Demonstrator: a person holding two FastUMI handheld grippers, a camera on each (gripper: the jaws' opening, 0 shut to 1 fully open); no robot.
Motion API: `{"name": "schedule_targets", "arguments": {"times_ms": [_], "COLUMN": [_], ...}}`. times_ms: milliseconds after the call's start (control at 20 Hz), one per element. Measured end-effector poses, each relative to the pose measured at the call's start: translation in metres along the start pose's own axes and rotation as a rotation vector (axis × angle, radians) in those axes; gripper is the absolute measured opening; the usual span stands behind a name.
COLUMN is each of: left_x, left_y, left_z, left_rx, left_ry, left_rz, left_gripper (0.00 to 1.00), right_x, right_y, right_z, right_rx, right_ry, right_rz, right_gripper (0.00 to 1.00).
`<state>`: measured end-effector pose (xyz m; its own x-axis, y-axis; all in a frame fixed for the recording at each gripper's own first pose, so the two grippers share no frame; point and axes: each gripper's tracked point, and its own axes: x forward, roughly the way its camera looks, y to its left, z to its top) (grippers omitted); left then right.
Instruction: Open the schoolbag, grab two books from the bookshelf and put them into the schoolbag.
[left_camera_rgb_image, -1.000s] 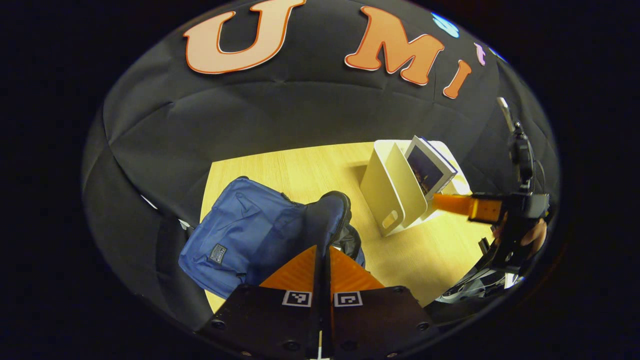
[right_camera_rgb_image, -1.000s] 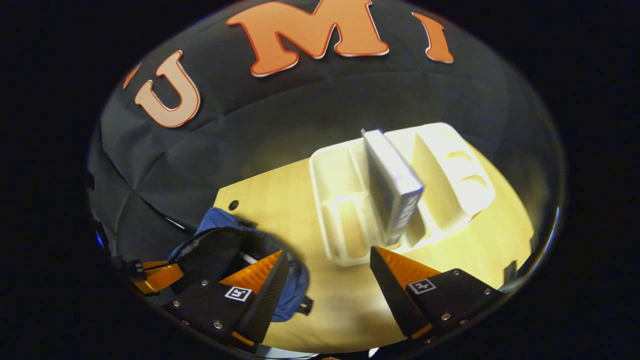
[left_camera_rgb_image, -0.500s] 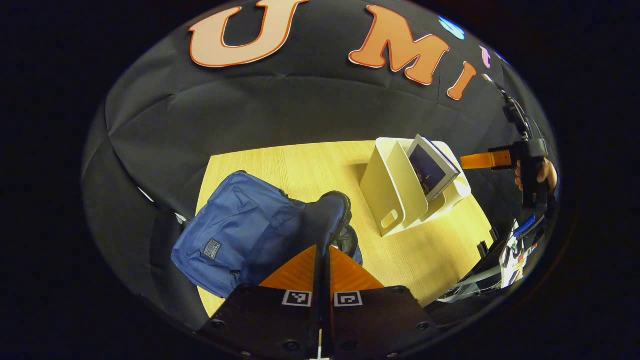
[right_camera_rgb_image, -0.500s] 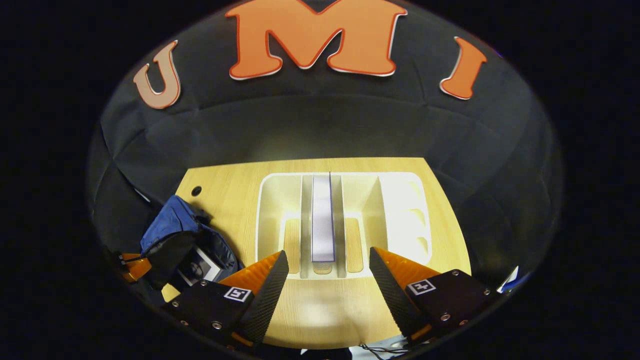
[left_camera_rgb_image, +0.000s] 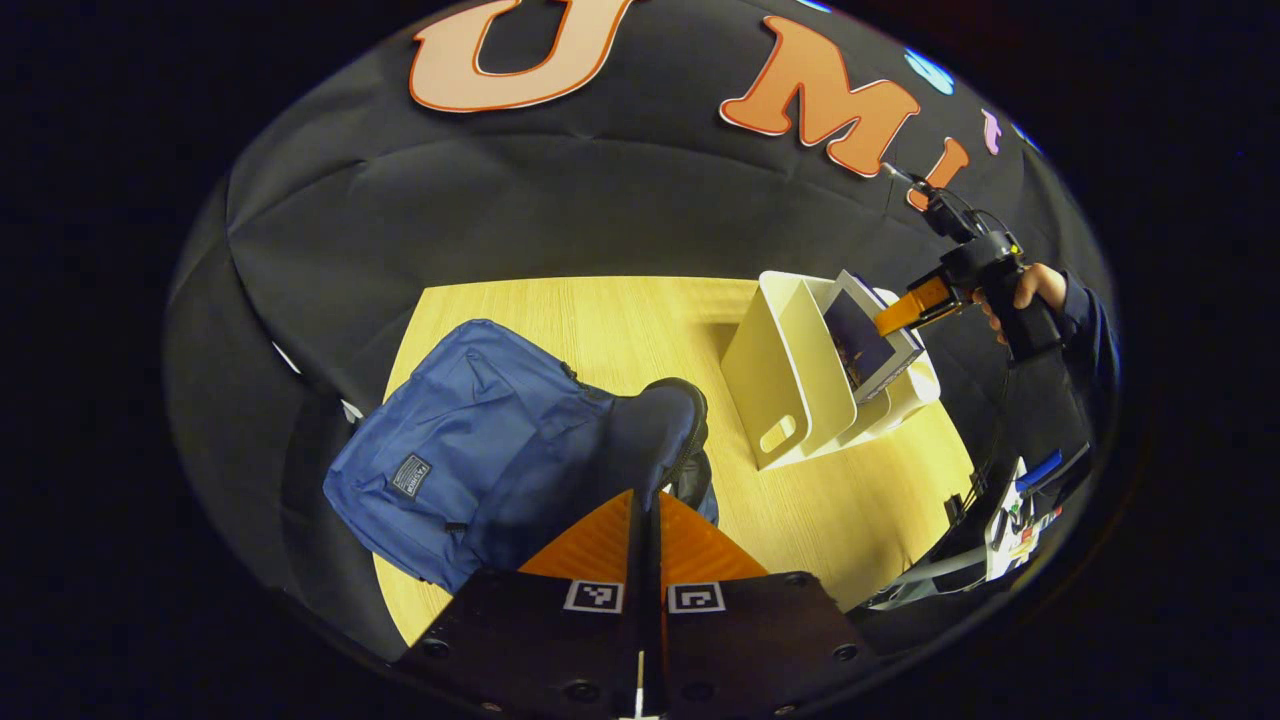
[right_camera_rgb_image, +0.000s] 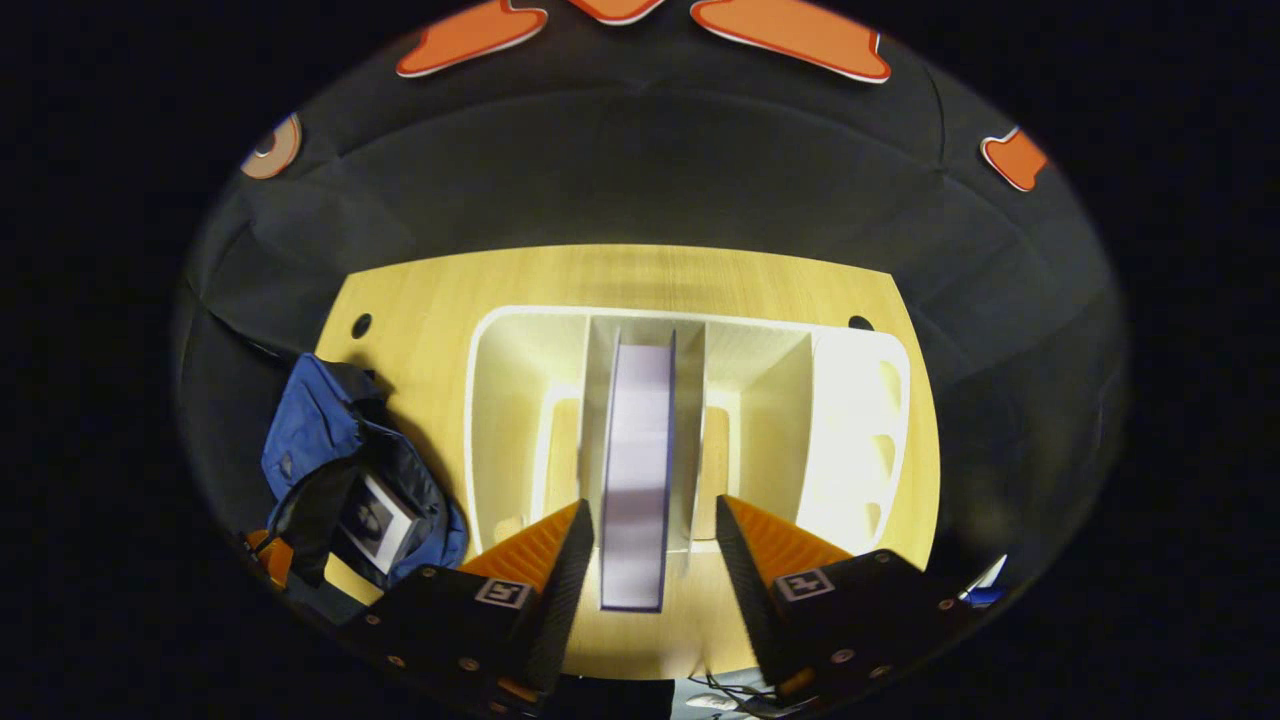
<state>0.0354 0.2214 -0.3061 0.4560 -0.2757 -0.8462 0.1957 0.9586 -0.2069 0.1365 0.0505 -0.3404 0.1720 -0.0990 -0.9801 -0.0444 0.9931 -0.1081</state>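
In the right gripper view, the right gripper has its fingers apart, one on each side of the near end of a book that stands spine-up in the middle slot of the white bookshelf. The book runs toward 12 o'clock between the fingers; whether either finger touches it I cannot tell. At 8 o'clock the blue schoolbag lies open on the worktop with another book inside.

In the left gripper view, the left gripper has its fingers together, clamped on the dark edge of the schoolbag's opening at 12 o'clock. The bookshelf sits at 2 o'clock, with the right gripper at the book's top there.
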Motion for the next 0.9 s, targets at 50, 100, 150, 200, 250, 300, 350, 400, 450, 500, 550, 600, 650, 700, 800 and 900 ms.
{"name": "schedule_targets", "arguments": {"times_ms": [50, 100, 150, 200, 250, 300, 350, 400, 450, 500, 550, 600, 650, 700, 800, 900], "left_x": [0.001, 0.002, 0.003, 0.004, 0.004, 0.005, 0.004, 0.004, 0.005, 0.006, 0.004, 0.005, 0.005, 0.006, 0.006, 0.003], "left_y": [0.000, -0.001, 0.000, 0.000, -0.001, -0.001, -0.001, 0.000, 0.000, 0.000, -0.001, -0.001, -0.001, -0.001, 0.000, 0.000], "left_z": [-0.001, -0.002, -0.002, -0.003, -0.003, -0.002, -0.003, -0.003, -0.002, -0.002, -0.002, -0.002, -0.001, -0.001, -0.001, 0.002], "left_rx": [-0.003, -0.007, -0.010, -0.013, -0.015, -0.015, -0.014, -0.013, -0.013, -0.013, -0.012, -0.013, -0.011, -0.012, -0.012, -0.009], "left_ry": [0.001, 0.003, 0.004, 0.008, 0.009, 0.008, 0.008, 0.007, 0.006, 0.007, 0.008, 0.008, 0.007, 0.007, 0.005, 0.001], "left_rz": [0.000, -0.001, -0.001, -0.003, -0.002, -0.004, -0.004, -0.004, -0.004, -0.005, -0.005, -0.007, -0.009, -0.010, -0.007, -0.004], "left_gripper": [0.02, 0.02, 0.02, 0.02, 0.02, 0.02, 0.02, 0.02, 0.02, 0.02, 0.02, 0.02, 0.02, 0.02, 0.02, 0.02], "right_x": [-0.002, 0.001, 0.000, -0.001, -0.005, -0.008, -0.013, -0.019, -0.029, -0.040, -0.050, -0.062, -0.074, -0.087, -0.113, -0.138], "right_y": [0.002, 0.008, 0.010, 0.011, 0.010, 0.009, 0.007, 0.005, 0.002, -0.001, -0.004, -0.009, -0.013, -0.017, -0.021, -0.022], "right_z": [0.001, 0.001, 0.001, -0.002, -0.002, -0.003, -0.003, -0.002, 0.000, 0.003, 0.007, 0.011, 0.015, 0.018, 0.020, 0.019], "right_rx": [0.004, 0.013, 0.015, 0.008, 0.007, 0.004, -0.001, -0.005, -0.002, 0.006, 0.014, 0.021, 0.030, 0.035, 0.056, 0.081], "right_ry": [0.012, 0.018, 0.023, 0.031, 0.033, 0.035, 0.032, 0.024, 0.015, 0.000, -0.016, -0.037, -0.059, -0.078, -0.114, -0.152], "right_rz": [-0.002, 0.021, 0.028, 0.035, 0.041, 0.043, 0.048, 0.054, 0.061, 0.071, 0.083, 0.089, 0.097, 0.109, 0.142, 0.190], "right_gripper": [0.46, 0.41, 0.37, 0.34, 0.40, 0.31, 0.30, 0.38, 0.29, 0.29, 0.28, 0.28, 0.28, 0.28, 0.28, 0.28]}}
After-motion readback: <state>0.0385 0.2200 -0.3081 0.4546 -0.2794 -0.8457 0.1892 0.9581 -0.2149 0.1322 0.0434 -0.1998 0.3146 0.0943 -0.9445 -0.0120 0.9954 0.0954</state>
